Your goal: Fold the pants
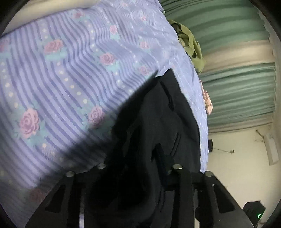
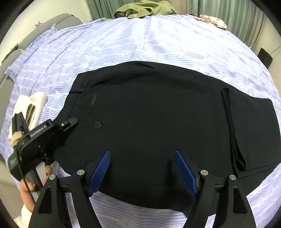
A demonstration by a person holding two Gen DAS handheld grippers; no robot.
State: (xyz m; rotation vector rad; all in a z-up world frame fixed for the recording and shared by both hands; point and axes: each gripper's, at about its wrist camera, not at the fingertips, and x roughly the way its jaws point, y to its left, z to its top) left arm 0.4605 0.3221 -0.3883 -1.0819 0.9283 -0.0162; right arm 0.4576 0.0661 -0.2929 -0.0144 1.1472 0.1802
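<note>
The black pants point(image 2: 158, 108) lie flat in the middle of the purple flowery sheet point(image 2: 140, 38). Left of the pants sits a folded white cloth point(image 2: 36, 105). The left gripper point(image 2: 69, 122) is at the pants' left edge, by the waistband, with dark cloth bunched between its fingers. The right gripper point(image 2: 143, 170) hangs over the pants' near edge, its blue pads point(image 2: 100, 170) spread wide and holding nothing. Past the pants, a green cloth point(image 2: 145, 8) lies at the sheet's far edge.
</note>
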